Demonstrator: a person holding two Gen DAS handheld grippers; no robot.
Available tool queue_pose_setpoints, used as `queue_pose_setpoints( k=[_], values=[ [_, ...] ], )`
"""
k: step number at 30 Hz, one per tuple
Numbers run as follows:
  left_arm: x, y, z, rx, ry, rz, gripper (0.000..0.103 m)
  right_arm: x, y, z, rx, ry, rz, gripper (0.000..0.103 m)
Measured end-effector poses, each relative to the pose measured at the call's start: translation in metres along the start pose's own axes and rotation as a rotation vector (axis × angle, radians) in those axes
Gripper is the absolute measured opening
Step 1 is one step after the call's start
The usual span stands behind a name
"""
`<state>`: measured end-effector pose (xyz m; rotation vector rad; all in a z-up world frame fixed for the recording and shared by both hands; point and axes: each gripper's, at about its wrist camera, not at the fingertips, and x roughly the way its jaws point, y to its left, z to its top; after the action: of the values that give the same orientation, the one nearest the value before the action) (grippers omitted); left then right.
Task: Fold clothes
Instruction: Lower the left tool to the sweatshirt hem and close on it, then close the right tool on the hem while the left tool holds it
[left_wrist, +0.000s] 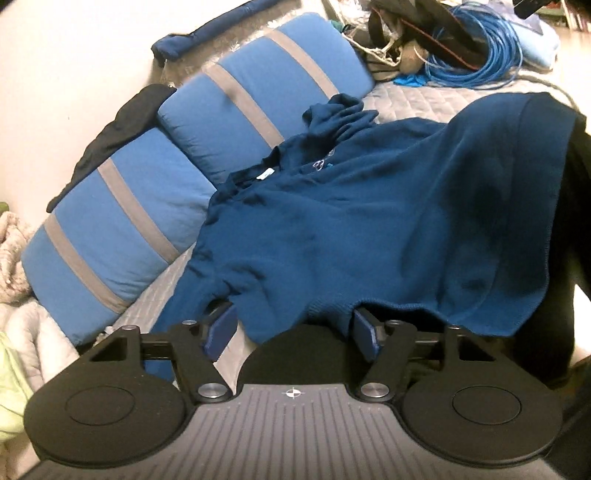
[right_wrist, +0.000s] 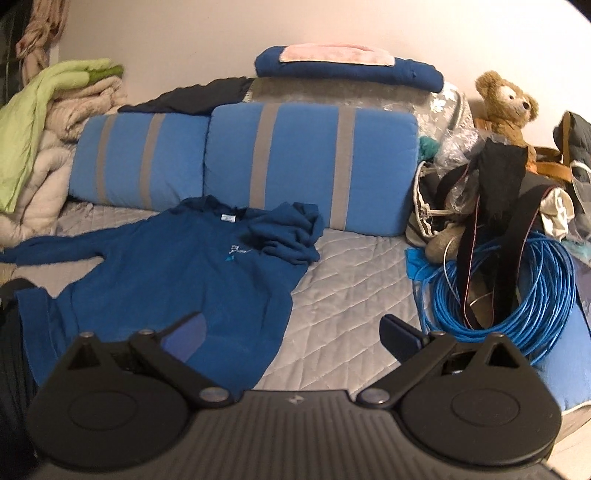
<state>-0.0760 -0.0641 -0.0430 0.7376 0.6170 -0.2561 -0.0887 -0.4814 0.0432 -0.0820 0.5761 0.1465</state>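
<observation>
A dark blue sweatshirt (right_wrist: 166, 277) lies front up on the grey quilted bed cover (right_wrist: 351, 288), collar label toward the pillows, one sleeve bunched (right_wrist: 288, 232) at its right shoulder, the other stretched left. In the left wrist view the sweatshirt (left_wrist: 351, 221) drapes over my left gripper (left_wrist: 293, 325). Its hem hangs between the two spread fingers and hides their tips; the pads stand apart. My right gripper (right_wrist: 293, 338) is wide open low over the bed, its left finger over the sweatshirt's lower right edge, its right finger over bare quilt.
Two blue pillows with grey stripes (right_wrist: 310, 158) line the wall behind the sweatshirt. A coil of blue cable (right_wrist: 509, 295), bags and a teddy bear (right_wrist: 506, 107) crowd the right side. Folded blankets (right_wrist: 44, 129) pile up at the left. Dark cloth (left_wrist: 576, 221) fills the left wrist view's right edge.
</observation>
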Motion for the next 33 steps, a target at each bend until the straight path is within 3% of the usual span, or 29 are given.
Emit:
queue_pose_setpoints(
  k=[5, 7, 13, 30, 33],
  values=[
    [0.005, -0.013, 0.005, 0.068, 0.026, 0.014, 0.051, -0.001, 0.008, -0.004, -0.028, 0.014, 0.001, 0.103],
    [0.007, -0.015, 0.006, 0.073, 0.032, 0.012, 0.037, -0.001, 0.011, -0.005, -0.035, 0.017, 0.007, 0.103],
    [0.007, -0.014, 0.006, 0.053, 0.046, -0.049, 0.008, 0.001, 0.019, -0.016, -0.084, 0.05, 0.029, 0.103],
    [-0.038, 0.05, -0.009, -0.117, 0.018, 0.126, 0.004, 0.022, 0.046, -0.051, -0.124, 0.17, 0.154, 0.103],
    [-0.046, 0.056, -0.015, -0.145, 0.019, 0.135, 0.004, 0.026, 0.045, -0.053, -0.078, 0.184, 0.196, 0.103]
  ],
)
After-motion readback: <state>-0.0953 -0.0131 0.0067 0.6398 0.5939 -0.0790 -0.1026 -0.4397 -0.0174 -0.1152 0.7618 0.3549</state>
